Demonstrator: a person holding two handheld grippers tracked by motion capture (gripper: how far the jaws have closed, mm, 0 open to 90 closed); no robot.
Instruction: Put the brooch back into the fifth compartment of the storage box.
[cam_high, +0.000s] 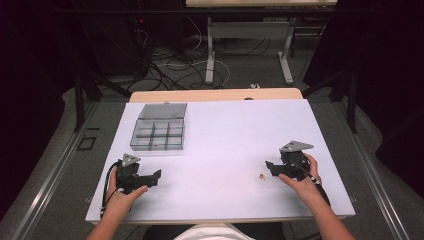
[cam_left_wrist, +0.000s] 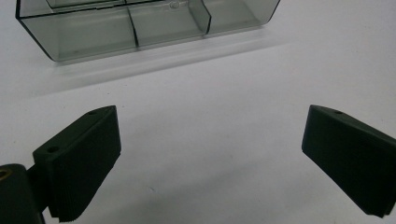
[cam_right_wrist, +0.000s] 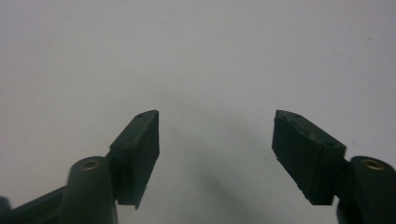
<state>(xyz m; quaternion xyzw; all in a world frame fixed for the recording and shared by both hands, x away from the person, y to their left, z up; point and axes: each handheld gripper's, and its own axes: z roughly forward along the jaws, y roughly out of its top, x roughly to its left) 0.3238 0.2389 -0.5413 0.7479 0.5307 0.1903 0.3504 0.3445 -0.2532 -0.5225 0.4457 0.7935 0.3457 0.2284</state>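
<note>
Since the small brown piece (cam_high: 260, 175) lies on the white table (cam_high: 225, 135) just left of our right gripper (cam_high: 270, 165), whose half-open jaws hold nothing, that hand is far nearer than our wide-open, empty left gripper (cam_high: 156, 174).

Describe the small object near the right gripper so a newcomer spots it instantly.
Start at the white table top. Near its front right, just left of the right gripper, lies a tiny brownish piece. It is the lone loose item there, far from the clear compartment box.

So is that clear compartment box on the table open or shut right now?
Open. In the high view the compartment box has its lid folded back flat behind it, leaving the dividers uncovered.
</note>
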